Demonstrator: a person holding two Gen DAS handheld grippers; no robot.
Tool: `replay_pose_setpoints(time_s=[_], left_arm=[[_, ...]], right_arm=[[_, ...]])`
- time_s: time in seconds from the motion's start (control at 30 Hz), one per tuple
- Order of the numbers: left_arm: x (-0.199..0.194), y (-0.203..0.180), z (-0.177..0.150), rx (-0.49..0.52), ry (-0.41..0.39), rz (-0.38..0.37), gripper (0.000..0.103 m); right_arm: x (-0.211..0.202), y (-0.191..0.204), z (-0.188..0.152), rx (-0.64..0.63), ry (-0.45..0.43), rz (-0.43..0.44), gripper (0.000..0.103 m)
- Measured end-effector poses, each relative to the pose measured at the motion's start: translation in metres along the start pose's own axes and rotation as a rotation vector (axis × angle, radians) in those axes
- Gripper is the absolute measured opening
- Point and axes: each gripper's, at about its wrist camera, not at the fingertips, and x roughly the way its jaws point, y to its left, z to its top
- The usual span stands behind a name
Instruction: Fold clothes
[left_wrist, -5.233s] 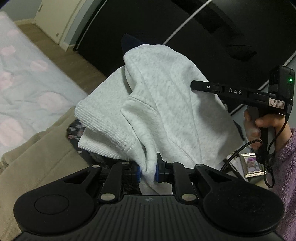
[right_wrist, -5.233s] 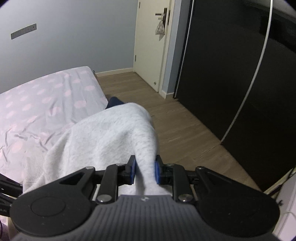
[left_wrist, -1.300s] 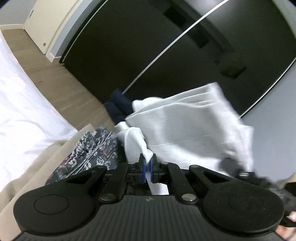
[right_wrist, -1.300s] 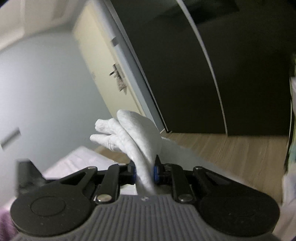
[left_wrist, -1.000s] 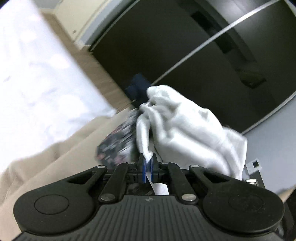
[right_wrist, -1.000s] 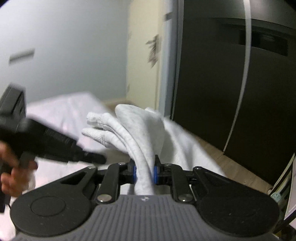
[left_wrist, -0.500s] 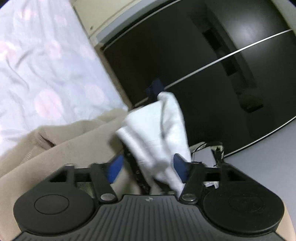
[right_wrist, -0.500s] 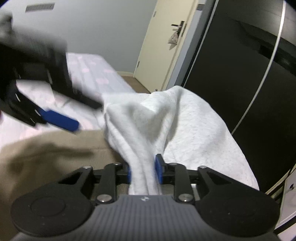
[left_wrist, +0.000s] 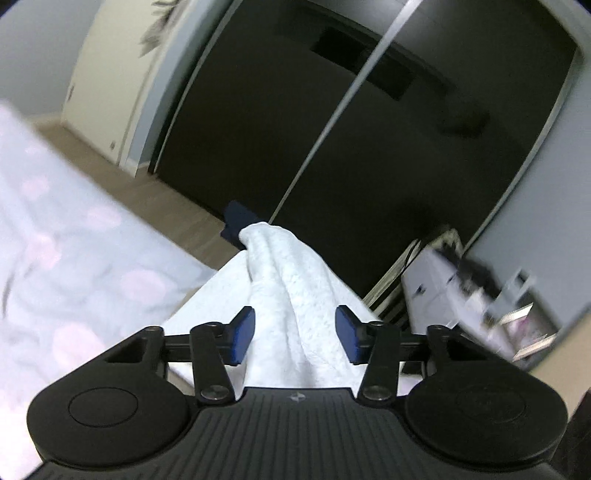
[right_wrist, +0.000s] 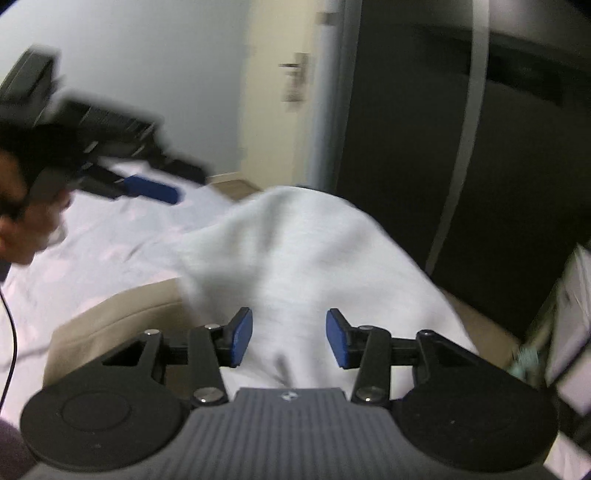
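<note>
The white sweatshirt (left_wrist: 284, 280) lies in a soft heap near the edge of the bed (left_wrist: 55, 236), partly on a tan blanket (right_wrist: 122, 310). It looks bunched, not flat, so I think the folding is only partly done and it needs more tidy folds.

The left gripper (left_wrist: 294, 334) has let go. Its blue pads stand apart on both sides of a ridge of cloth and do not press it, and the jaws are closing. The right gripper (right_wrist: 289, 341) has let go too, with cloth under its opening jaws.

Both pictures are blurry. The near part of the sweatshirt is hidden behind the grippers. A dark blue thing (left_wrist: 236, 218) behind it is too small to tell.
</note>
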Motion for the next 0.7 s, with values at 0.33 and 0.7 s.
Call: replay_pose_setpoints(time_s=[0.33, 0.7], left_arm=[[0.060, 0.015, -0.015, 0.054, 0.158, 0.103, 0.025], [0.069, 0.032, -0.020, 0.021, 0.185, 0.124, 0.024]], right_arm=[[0.068, -0.170, -0.050, 0.713, 0.035, -0.049, 0.051], [0.122, -0.197, -0.055, 0.937, -0.020, 0.098, 0.013]])
